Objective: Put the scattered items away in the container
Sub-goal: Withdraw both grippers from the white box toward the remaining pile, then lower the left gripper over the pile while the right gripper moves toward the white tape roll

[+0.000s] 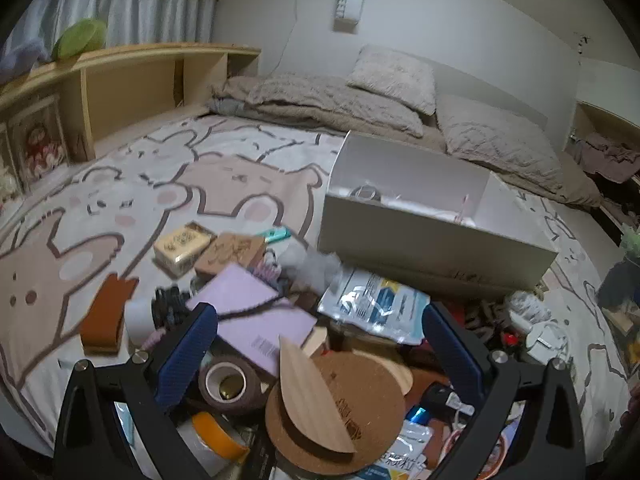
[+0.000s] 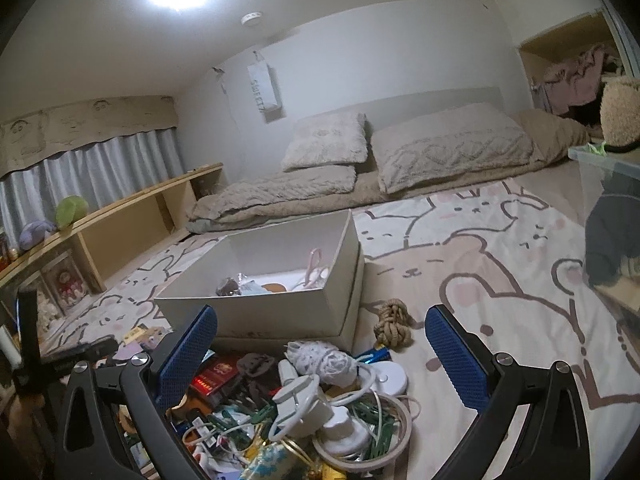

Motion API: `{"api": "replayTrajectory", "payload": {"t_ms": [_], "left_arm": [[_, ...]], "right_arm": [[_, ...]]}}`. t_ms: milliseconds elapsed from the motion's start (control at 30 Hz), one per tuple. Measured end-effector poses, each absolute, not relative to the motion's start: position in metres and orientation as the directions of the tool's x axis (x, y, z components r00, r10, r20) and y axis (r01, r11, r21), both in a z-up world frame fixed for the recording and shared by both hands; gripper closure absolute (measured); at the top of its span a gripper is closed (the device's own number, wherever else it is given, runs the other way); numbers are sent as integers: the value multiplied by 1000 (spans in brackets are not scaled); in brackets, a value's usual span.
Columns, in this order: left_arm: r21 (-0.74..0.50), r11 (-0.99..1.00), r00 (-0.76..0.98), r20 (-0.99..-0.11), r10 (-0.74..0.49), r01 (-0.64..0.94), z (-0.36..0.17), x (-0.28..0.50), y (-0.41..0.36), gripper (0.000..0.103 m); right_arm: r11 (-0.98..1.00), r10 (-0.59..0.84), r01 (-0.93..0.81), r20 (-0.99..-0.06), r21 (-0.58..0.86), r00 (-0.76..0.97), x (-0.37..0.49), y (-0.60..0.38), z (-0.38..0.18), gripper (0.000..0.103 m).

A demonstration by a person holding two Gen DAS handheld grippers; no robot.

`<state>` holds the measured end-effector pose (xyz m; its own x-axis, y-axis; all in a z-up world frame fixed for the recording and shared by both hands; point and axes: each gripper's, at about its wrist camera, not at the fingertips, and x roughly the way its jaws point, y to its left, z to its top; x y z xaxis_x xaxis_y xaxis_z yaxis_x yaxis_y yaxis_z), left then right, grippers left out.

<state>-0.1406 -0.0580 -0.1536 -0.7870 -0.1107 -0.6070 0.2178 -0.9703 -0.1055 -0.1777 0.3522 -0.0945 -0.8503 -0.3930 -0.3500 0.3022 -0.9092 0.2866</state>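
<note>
While both tongs hang over the mess on the bed, they grasp nothing — the left gripper (image 1: 320, 344) is spread wide above a round cork mat (image 1: 340, 408) with a wooden half-circle (image 1: 312, 400) lying on it. Just past them lie a purple notebook (image 1: 256, 312) and a shiny packet (image 1: 376, 304). Over white clips (image 2: 304, 400) the right gripper (image 2: 320, 344) gapes too. Farther on — the white box (image 2: 280, 280) with a few things inside, a rope knot (image 2: 394, 322) beside it. Pillows (image 2: 448, 148) lie far back.
</note>
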Motion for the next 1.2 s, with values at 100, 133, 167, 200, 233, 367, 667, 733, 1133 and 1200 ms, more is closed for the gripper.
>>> {"api": "replayTrajectory", "payload": {"t_ms": [100,133,167,200,233,367,667,733,1133,1200], "left_arm": [[-88,-971,-778,-617,-121,221,-162,-141,-54,0],[-86,-972,-775,-620,-121,220,-166,-141,-53,0],[-85,-972,-772,-624,-119,218,-169,-140,-52,0],[-84,-973,-769,-628,-117,217,-172,-140,-51,0],[-81,-972,-764,-634,-121,221,-175,-141,-49,0],[-70,-963,-740,-655,-154,262,-185,-142,-45,0],[-75,-954,-724,-669,-168,291,-201,-131,-39,0],[-75,-952,-724,-669,-172,296,-204,-128,-36,0],[-108,-949,-702,-698,-139,296,-212,-129,-37,0],[-108,-953,-706,-696,-130,283,-212,-129,-34,0]], "right_arm": [[-908,-389,285,-363,308,-847,-181,355,-99,0],[-907,-387,277,-369,316,-845,-183,356,-101,0],[-910,-378,264,-377,321,-846,-184,357,-102,0],[-914,-366,249,-382,321,-849,-184,358,-104,0],[-920,-343,223,-386,323,-857,-185,359,-105,0],[-927,-290,148,-407,344,-866,-188,363,-112,0],[-965,-192,62,-532,253,-825,-205,366,-136,0],[-971,-174,44,-572,234,-801,-210,368,-143,0],[-1000,-11,11,-775,5,-632,-225,367,-182,0],[-1000,1,12,-797,-11,-603,-227,367,-189,0]]}}
